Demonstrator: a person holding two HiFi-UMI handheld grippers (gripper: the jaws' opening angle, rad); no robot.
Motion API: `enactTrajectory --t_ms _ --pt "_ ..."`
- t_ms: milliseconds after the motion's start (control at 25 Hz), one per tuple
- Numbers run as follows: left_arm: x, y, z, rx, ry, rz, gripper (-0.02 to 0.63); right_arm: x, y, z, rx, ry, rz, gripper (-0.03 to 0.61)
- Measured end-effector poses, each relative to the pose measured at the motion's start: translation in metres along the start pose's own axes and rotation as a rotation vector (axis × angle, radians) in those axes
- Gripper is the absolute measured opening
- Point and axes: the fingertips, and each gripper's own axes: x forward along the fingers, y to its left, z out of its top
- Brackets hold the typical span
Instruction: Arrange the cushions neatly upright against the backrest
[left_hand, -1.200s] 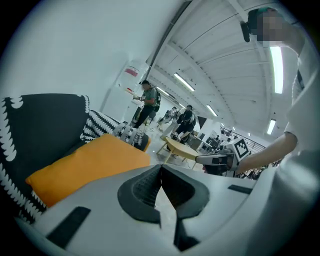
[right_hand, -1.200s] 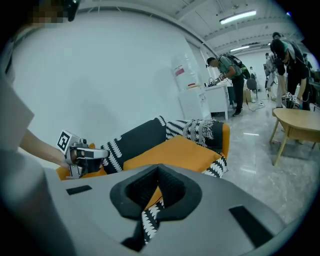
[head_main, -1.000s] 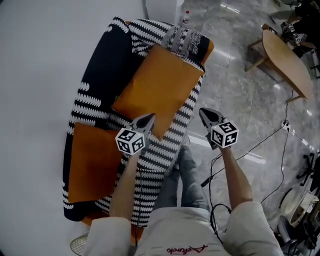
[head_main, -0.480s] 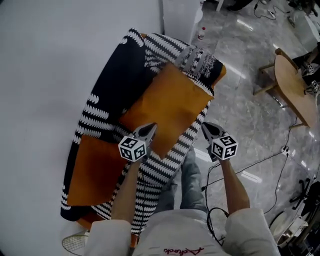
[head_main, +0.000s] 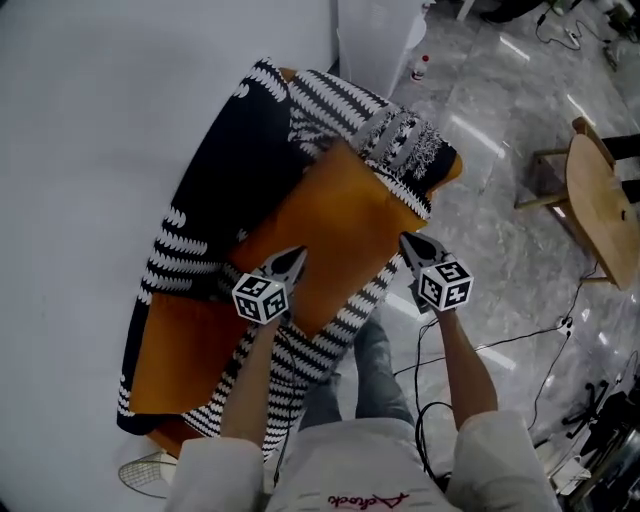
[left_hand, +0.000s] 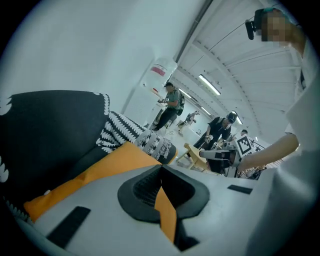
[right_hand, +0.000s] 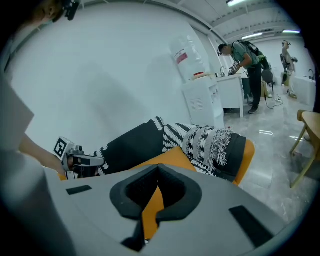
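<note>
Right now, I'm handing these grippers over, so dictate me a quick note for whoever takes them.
Left gripper: fingers shut on the near left corner of the large orange cushion.
Right gripper: fingers shut on that cushion's right edge.
Second orange cushion lies on the seat at the left end, untouched.
Done: nothing stands against the backrest yet.
Left to do: stand both cushions upright against it, side by side.

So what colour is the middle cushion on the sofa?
Cushion: plain orange, clearest in head view.
</note>
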Motion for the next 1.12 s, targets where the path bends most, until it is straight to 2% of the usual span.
enactTrajectory --t_ms 480,1120 --pt "0.065 0.008 0.039 -0.022 0.034 0.004 0.029 0.022 -0.068 0.037 0.037 0.021 -0.012 0.028" --pt "0.155 0.025 0.090 -0.005 0.056 -0.016 0.029 0.056 -0.151 0.083 0.050 0.014 -0.039 0.028"
